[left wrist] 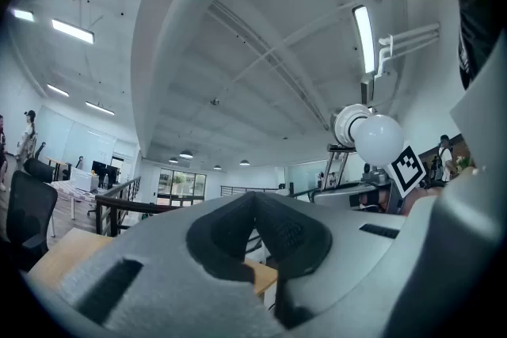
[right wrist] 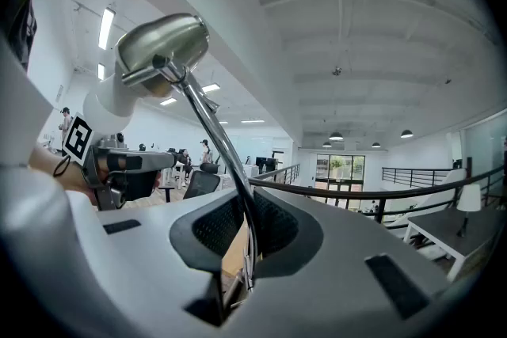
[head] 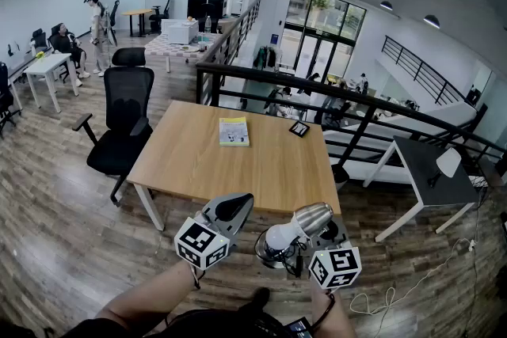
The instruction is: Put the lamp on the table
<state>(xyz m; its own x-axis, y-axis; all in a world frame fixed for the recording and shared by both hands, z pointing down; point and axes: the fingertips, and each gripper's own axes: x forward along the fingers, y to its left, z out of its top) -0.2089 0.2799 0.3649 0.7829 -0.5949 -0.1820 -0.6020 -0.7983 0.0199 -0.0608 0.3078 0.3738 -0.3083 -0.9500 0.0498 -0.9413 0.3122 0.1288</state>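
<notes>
The right hand-held gripper [right wrist: 242, 237] has its jaws closed tight on the thin chrome stem [right wrist: 212, 134] of a lamp [head: 295, 229]. The rod runs up and to the left to a brushed-metal shade [right wrist: 162, 50]. In the head view this gripper is largely masked by the lamp, and only its marker cube shows plainly below the shade. The white bulb [head: 277, 237] points down toward the person's left.

The lamp's foot cannot be made out. In the right gripper view the stem disappears down between the jaws, and in the head view a dark ring around the bulb is too tangled to read.

The left hand-held gripper [head: 236, 207] is held just beside the lamp and apart from it. Its own view shows the jaws pressed together with nothing between them, and the bulb glows off to the upper right.

The lamp is in the air above the wood floor [head: 63, 249], short of the near edge of the wooden table [head: 261, 170] and not resting on it. On the table lie a book [head: 233, 131] and a small dark object [head: 299, 129] too small to identify. A black office chair [head: 123, 127] stands at the table's left side, and a dark railing [head: 317, 87] runs behind it. The person's forearms are cut off by the bottom edge of the head view.
</notes>
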